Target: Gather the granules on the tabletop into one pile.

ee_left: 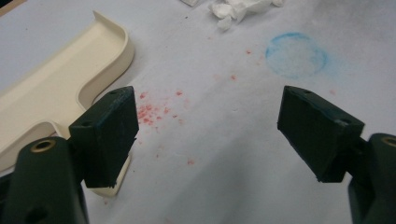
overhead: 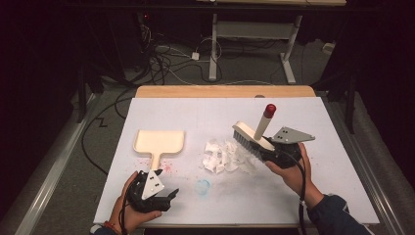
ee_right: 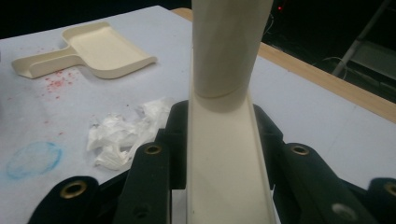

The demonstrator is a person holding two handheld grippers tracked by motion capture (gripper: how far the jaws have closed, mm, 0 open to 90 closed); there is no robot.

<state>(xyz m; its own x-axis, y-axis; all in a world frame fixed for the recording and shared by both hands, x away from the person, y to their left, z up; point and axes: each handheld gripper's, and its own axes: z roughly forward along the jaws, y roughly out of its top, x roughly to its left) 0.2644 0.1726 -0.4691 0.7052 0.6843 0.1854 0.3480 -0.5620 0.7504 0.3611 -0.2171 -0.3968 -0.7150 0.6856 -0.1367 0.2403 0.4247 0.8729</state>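
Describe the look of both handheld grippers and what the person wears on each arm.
Both are black two-jaw tools. The left gripper and right gripper each carry a grey three-cornered plate with small dark holes on top, and a black cable trails back along each wrist. In the gripper views, the jaw pads are blocky black rectangles on arms with brass-ringed holes. The right arm wears a dark blue sleeve; the left wrist shows a reddish band.
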